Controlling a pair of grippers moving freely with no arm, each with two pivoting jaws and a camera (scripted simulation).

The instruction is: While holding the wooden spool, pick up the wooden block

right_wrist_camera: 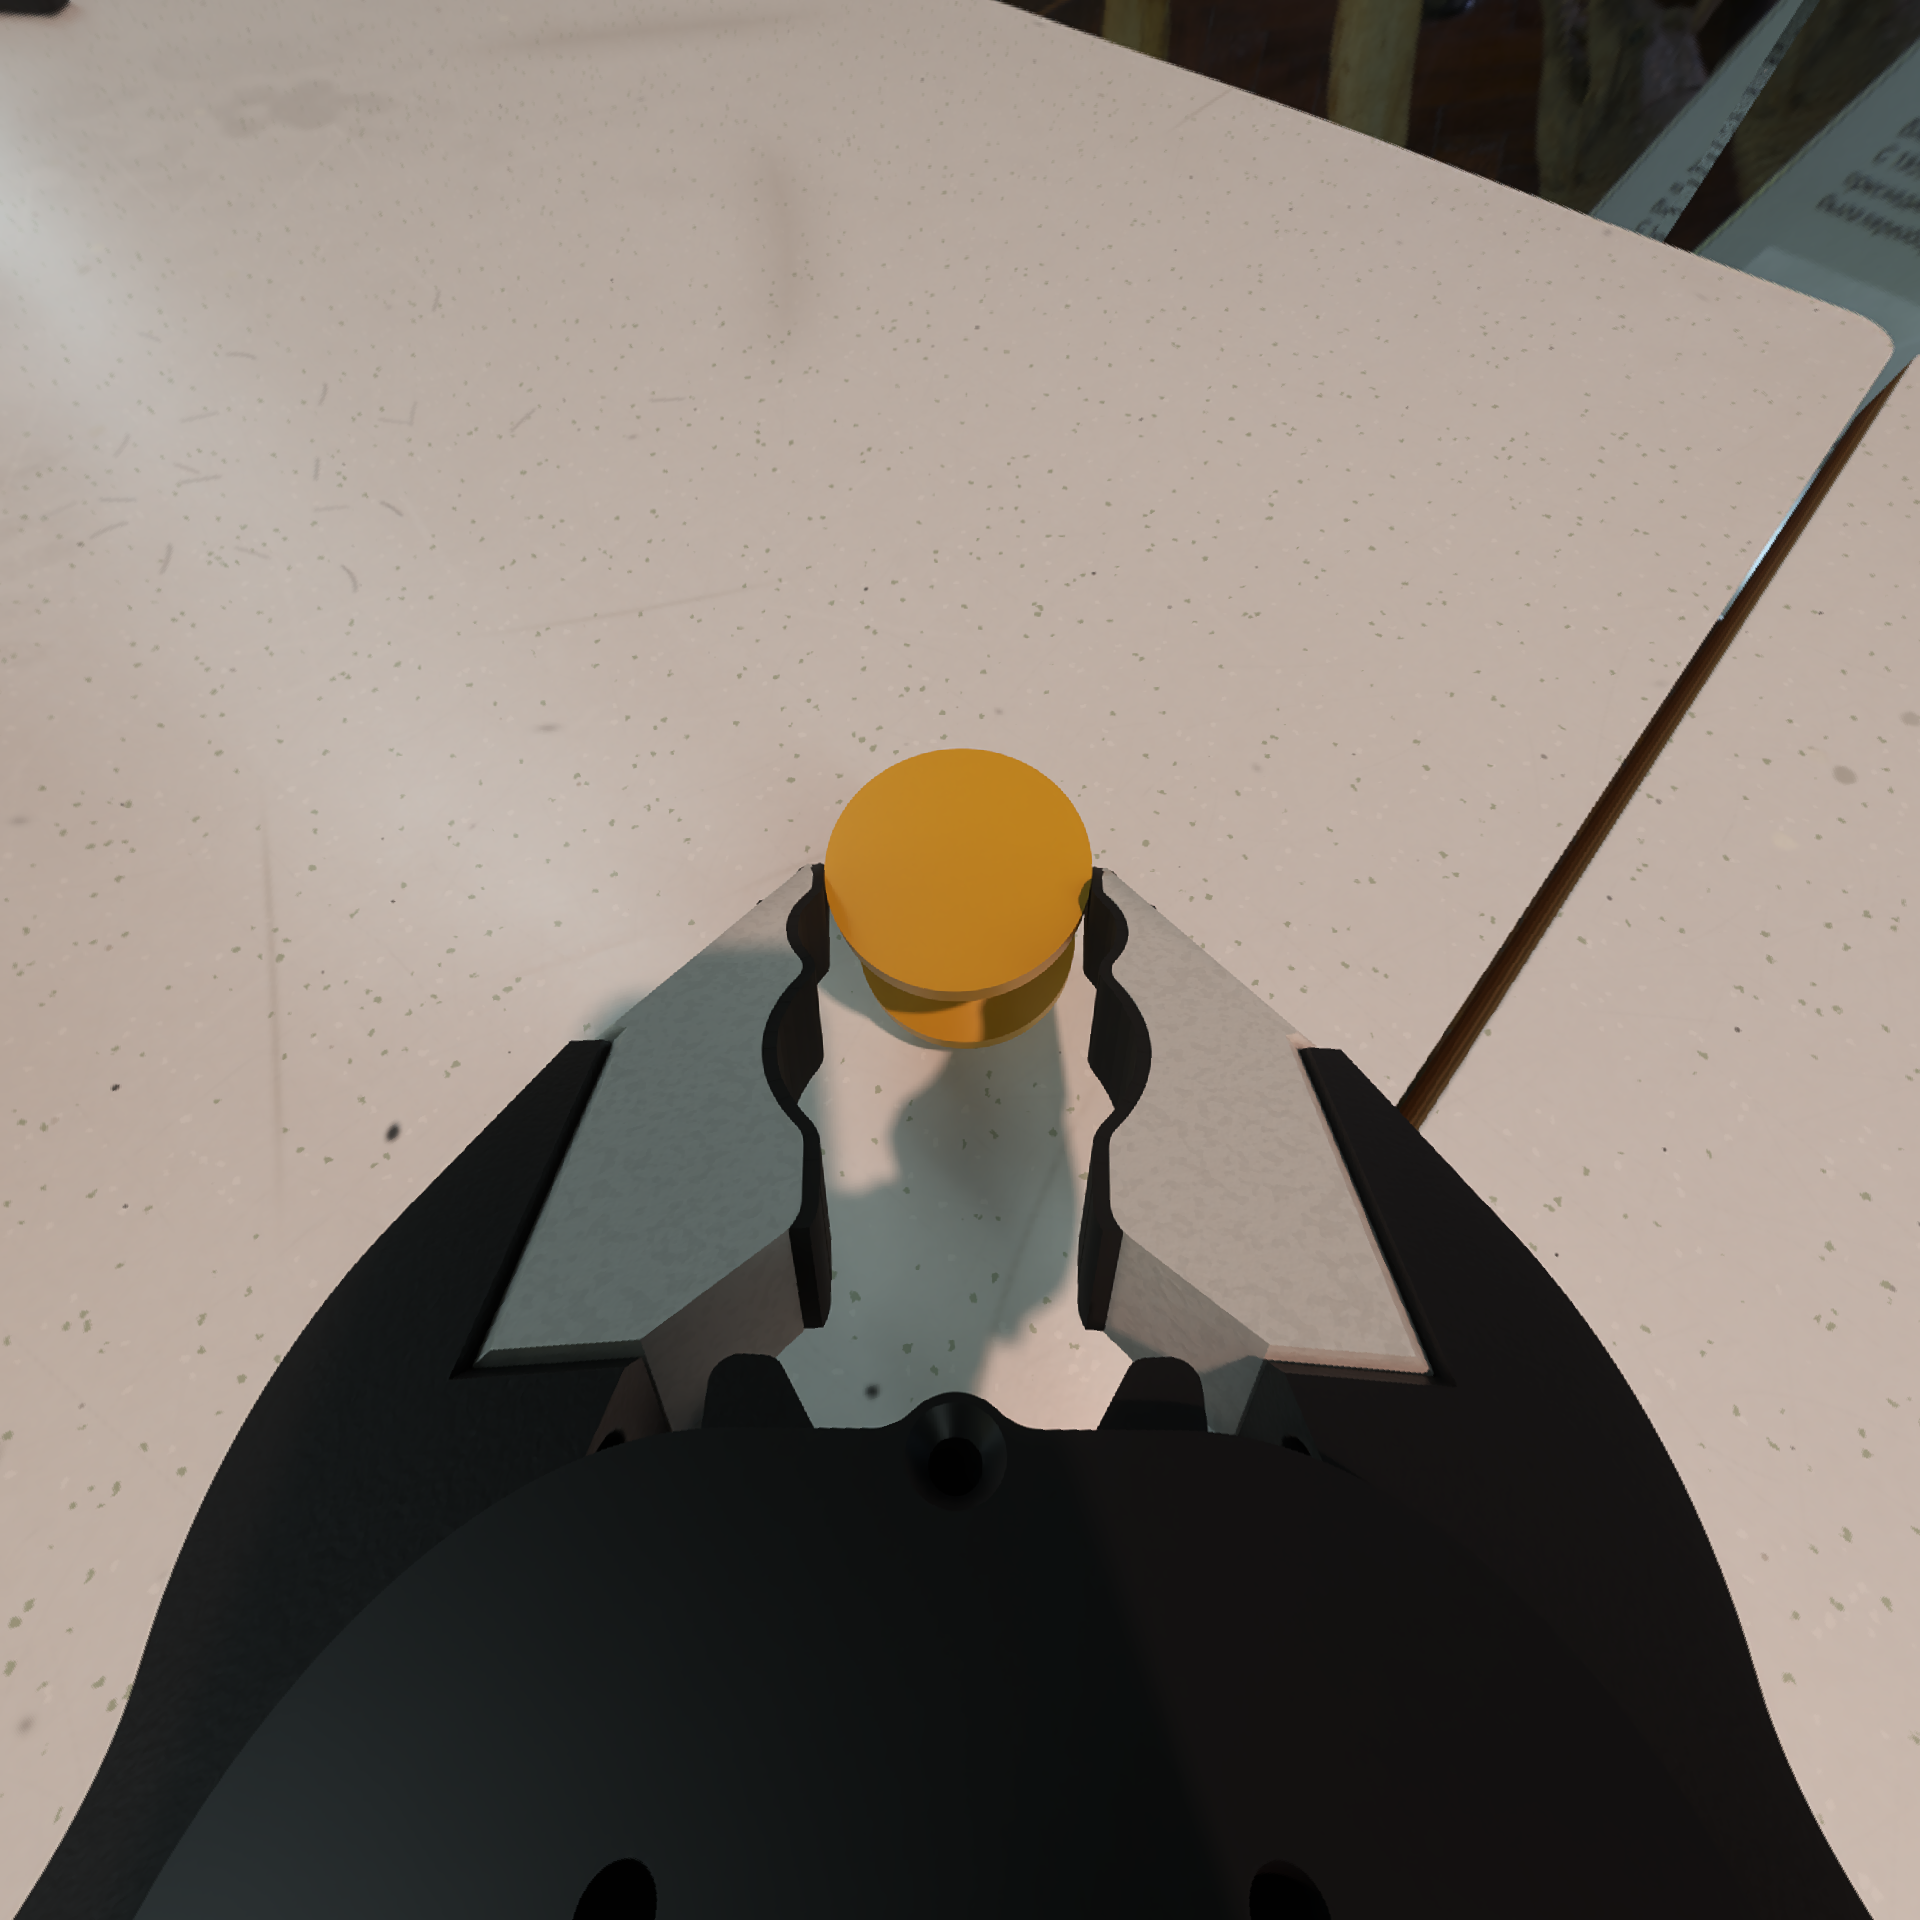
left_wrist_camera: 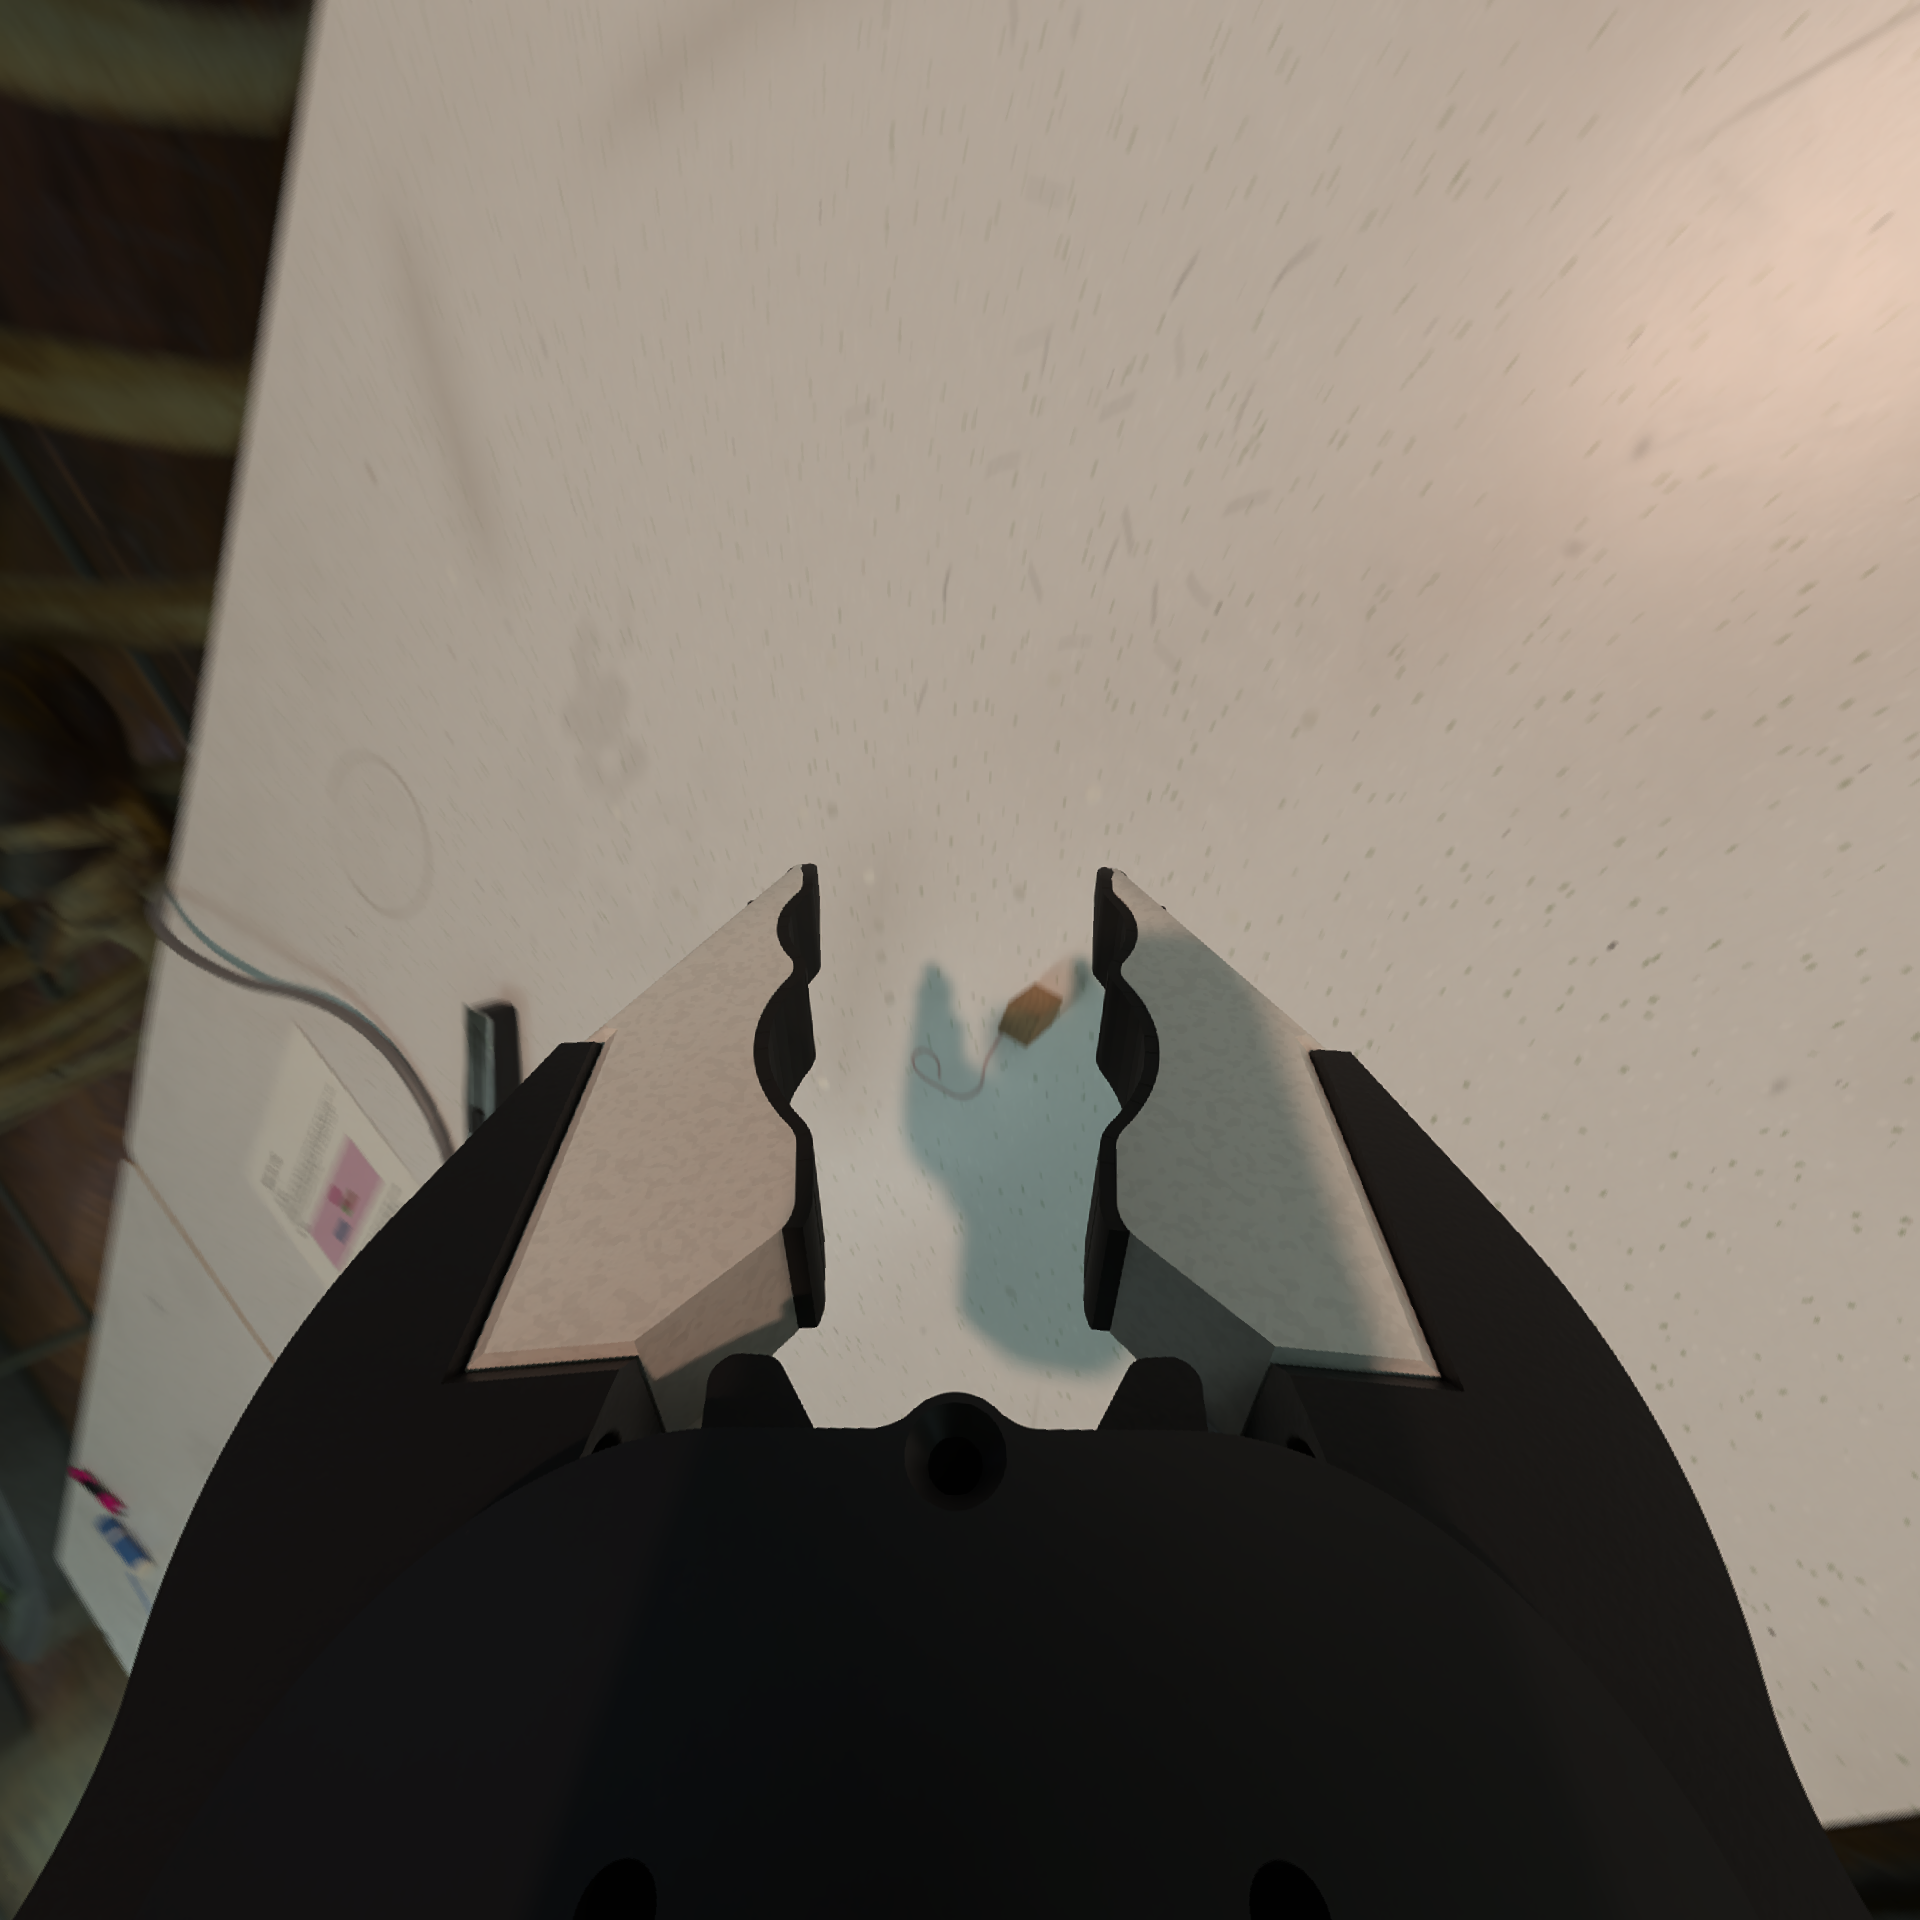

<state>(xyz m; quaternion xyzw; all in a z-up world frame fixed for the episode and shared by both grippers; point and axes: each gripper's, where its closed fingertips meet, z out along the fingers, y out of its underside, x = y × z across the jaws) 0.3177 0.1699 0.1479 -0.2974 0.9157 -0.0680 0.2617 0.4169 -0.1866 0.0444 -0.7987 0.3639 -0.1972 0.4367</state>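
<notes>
Right gripper (right_wrist_camera: 958, 883): fingertips pressed against both edges of the upper flange of the orange wooden spool (right_wrist_camera: 958, 873), clamped on it; the lower flange shows beneath. Whether the spool is lifted clear of the speckled tabletop (right_wrist_camera: 520, 520) or resting on it cannot be told from this angle. Left gripper (left_wrist_camera: 956, 883): jaws apart, nothing between them, positioned high over the tabletop and looking down. The wooden block (left_wrist_camera: 1034, 1016) lies far below on the tabletop, small in view, just inside the right fingertip, with a thin looped thread (left_wrist_camera: 951, 1070) trailing from it and the gripper's shadow falling beside it. Assessment: the holding half of the task appears secured; the block pickup is not yet begun, and descent, alignment and closing all remain. Only the left wrist view shows the block, a printed sheet (left_wrist_camera: 312, 1164) and a grey cable (left_wrist_camera: 312, 1003) near the tabletop edge; only the right wrist view shows the spool and an adjoining tabletop (right_wrist_camera: 1714, 1143).
</notes>
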